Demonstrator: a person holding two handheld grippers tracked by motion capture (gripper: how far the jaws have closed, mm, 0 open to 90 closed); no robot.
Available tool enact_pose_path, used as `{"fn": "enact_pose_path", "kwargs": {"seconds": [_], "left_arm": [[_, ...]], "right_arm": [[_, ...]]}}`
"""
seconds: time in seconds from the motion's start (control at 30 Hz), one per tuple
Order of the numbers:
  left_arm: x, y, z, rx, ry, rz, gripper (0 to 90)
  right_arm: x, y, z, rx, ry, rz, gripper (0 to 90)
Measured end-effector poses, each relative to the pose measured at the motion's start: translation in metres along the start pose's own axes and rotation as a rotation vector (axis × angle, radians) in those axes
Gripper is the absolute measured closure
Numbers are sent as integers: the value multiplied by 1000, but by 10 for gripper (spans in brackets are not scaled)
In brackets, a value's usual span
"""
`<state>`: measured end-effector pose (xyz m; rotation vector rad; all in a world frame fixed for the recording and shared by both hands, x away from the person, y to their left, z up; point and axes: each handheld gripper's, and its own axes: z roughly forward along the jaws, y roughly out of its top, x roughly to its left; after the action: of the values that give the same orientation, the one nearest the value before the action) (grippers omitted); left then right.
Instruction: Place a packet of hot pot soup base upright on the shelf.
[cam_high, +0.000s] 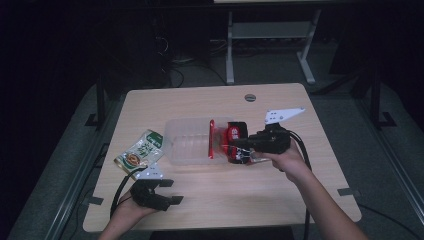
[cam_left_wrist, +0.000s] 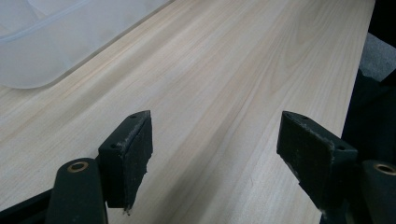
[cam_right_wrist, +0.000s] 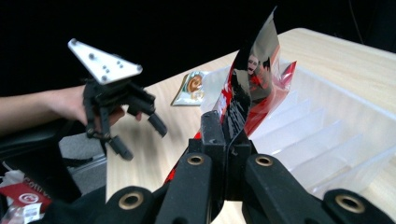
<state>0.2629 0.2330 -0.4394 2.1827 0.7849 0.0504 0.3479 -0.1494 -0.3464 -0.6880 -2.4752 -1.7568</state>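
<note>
My right gripper (cam_high: 241, 144) is shut on a red and black snack bag (cam_high: 233, 136) and holds it upright over the right end of a clear plastic bin (cam_high: 187, 142). In the right gripper view the bag (cam_right_wrist: 254, 79) rises from between the closed jaws (cam_right_wrist: 227, 135), with the bin (cam_right_wrist: 336, 135) beyond it. My left gripper (cam_high: 172, 191) stands open near the table's front left edge, nothing between its pads (cam_left_wrist: 133, 149). It hovers over bare wood, a corner of the bin (cam_left_wrist: 42, 42) ahead. A green snack packet (cam_high: 141, 151) lies flat left of the bin.
The wooden table (cam_high: 280, 190) has a round cable hole (cam_high: 250, 97) at its back middle. Its front and right edges drop to grey floor. A white desk frame (cam_high: 230, 50) stands behind. A red packet (cam_right_wrist: 25, 198) lies low at the left of the right gripper view.
</note>
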Motion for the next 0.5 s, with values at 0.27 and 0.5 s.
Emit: {"fn": "enact_pose_path", "kwargs": {"seconds": [0.27, 0.5], "left_arm": [[1, 0, 3, 9, 2, 25, 265], [1, 1, 3, 5, -1, 23, 265]], "right_arm": [[-11, 9, 20, 10, -19, 10, 899], [-23, 8, 35, 28, -44, 37, 898]]}}
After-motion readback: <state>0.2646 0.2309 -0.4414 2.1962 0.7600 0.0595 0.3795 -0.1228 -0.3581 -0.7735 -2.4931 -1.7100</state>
